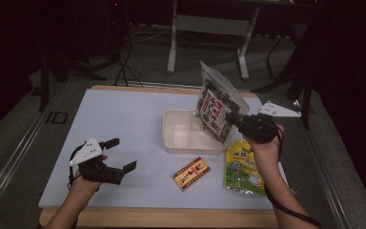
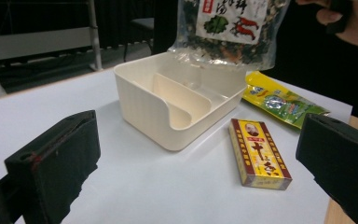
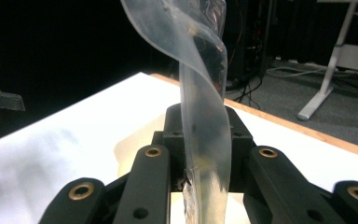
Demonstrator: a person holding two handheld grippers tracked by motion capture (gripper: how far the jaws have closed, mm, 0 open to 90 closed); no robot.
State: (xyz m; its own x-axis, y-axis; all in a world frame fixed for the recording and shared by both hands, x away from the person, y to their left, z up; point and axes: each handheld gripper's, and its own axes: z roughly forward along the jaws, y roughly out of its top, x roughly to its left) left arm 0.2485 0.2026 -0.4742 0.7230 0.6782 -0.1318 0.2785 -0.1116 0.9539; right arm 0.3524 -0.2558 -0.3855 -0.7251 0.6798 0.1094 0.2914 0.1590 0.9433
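White tabletop (image 1: 124,124) below, I'm holding the clear seaweed snack bag (image 1: 217,107) pinched in my right tool (image 1: 236,121) above the cream divided plastic box (image 1: 181,138); my left tool (image 1: 119,155) is gaping empty. That slippery film could slide free.

The small red-and-yellow box (image 2: 259,153) near the worktop's front edge carries large characters, "十" among them. The seaweed snack bag (image 2: 228,28) and yellow-green pouch (image 2: 282,100) bear print too blurred to read.

right gripper (image 1: 238,122) gripping snack bag (image 1: 218,107), seemingly over box (image 1: 178,136)
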